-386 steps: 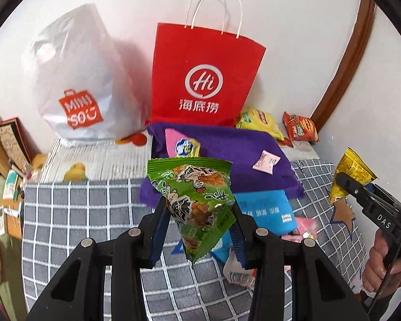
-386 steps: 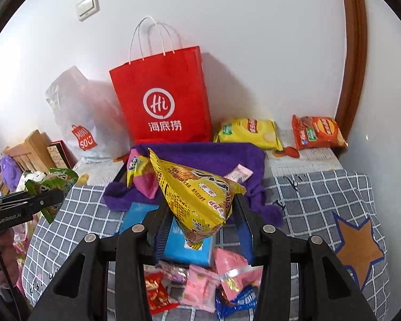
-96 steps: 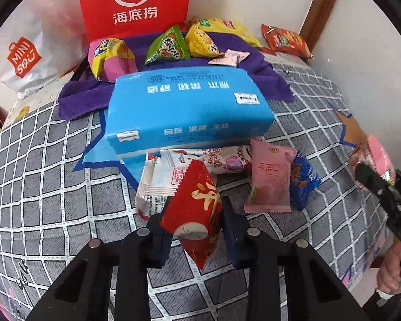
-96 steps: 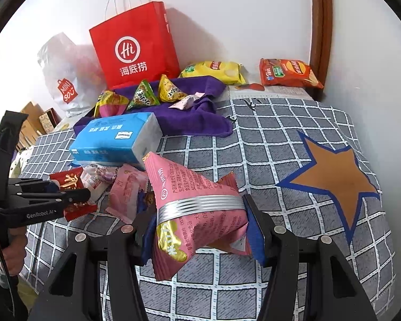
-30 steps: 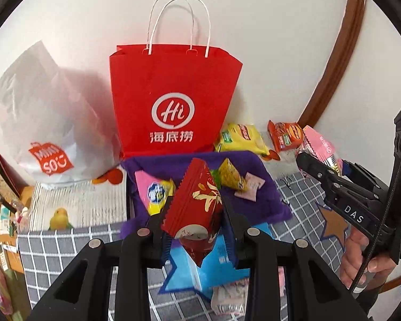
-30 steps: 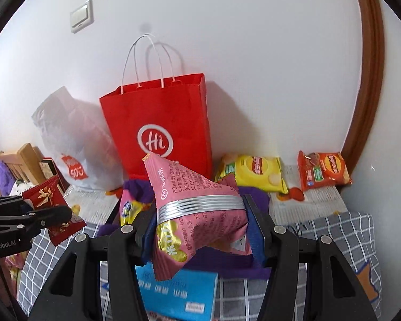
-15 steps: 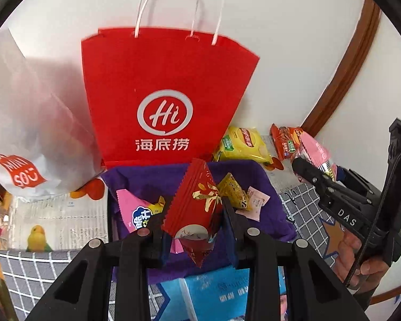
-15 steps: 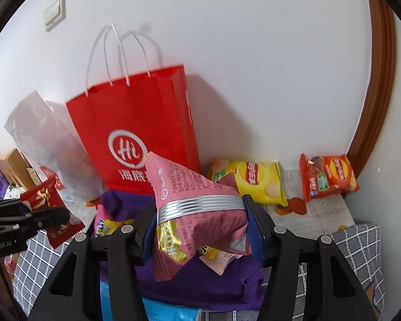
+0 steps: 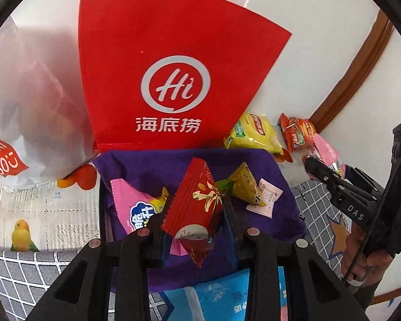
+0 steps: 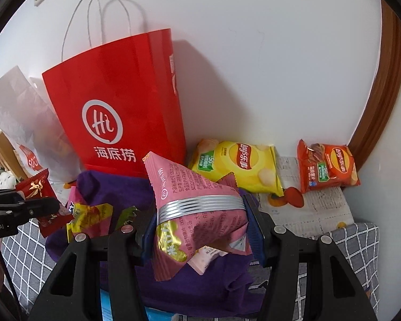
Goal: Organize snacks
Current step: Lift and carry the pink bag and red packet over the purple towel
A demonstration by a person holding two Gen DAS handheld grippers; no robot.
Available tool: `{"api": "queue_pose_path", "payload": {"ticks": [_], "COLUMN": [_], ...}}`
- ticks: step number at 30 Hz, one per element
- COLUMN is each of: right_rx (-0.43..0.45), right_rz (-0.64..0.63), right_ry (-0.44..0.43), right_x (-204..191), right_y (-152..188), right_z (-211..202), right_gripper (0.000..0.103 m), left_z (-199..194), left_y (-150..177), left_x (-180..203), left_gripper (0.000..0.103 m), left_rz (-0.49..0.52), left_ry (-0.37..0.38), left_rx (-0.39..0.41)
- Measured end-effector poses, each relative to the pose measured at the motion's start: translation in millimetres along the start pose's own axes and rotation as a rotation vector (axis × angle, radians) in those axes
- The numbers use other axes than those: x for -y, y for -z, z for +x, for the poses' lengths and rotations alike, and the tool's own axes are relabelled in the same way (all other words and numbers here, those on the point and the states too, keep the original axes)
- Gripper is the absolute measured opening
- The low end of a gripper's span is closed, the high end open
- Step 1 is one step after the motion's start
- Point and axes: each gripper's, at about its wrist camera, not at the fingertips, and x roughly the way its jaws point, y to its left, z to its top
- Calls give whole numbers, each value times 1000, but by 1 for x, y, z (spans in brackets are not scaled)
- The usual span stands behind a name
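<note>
My left gripper [image 9: 196, 230] is shut on a red snack packet [image 9: 195, 208] with a gold pattern, held just above the purple cloth [image 9: 152, 168]. My right gripper [image 10: 203, 227] is shut on a pink snack bag [image 10: 197, 214] with a silver band, also over the purple cloth [image 10: 107, 184]. On the cloth lie a pink and yellow packet [image 9: 136, 208], a yellow-green triangular packet [image 9: 244, 184] and a small pale pink sachet [image 9: 266, 198]. In the left wrist view the right gripper [image 9: 318, 165] comes in from the right; in the right wrist view the left gripper [image 10: 40, 206] comes in from the left.
A red paper bag [image 9: 173, 80] and a white plastic bag [image 9: 21, 112] stand against the wall behind the cloth. Yellow [image 10: 240, 165] and orange [image 10: 326, 165] crisp bags lie on newspaper at the back right. A blue tissue pack [image 9: 219, 294] lies in front on the grey checked cover [image 10: 361, 243].
Both grippers have moved forward and down towards the purple cloth and the red bag, each keeping hold of its packet. The bag and the cloth loom larger in both views.
</note>
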Motion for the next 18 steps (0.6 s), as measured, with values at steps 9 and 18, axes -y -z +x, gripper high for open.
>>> {"api": "queue_pose_path", "payload": {"ticks": [9,18], "right_rx": [-35,-37], "right_rz": [-2,-19], "right_ry": [-7,4], "right_x": [6,12], "right_y": [2,2], "right_z": [9,5], "right_gripper": [56,56], "left_z": [9,12], "left_y": [0,0], "left_x": [-2,-5], "left_gripper": [30,31], "left_rz": [3,2], "left_ry": [-15,-23], "left_rx": [-14,-19]}}
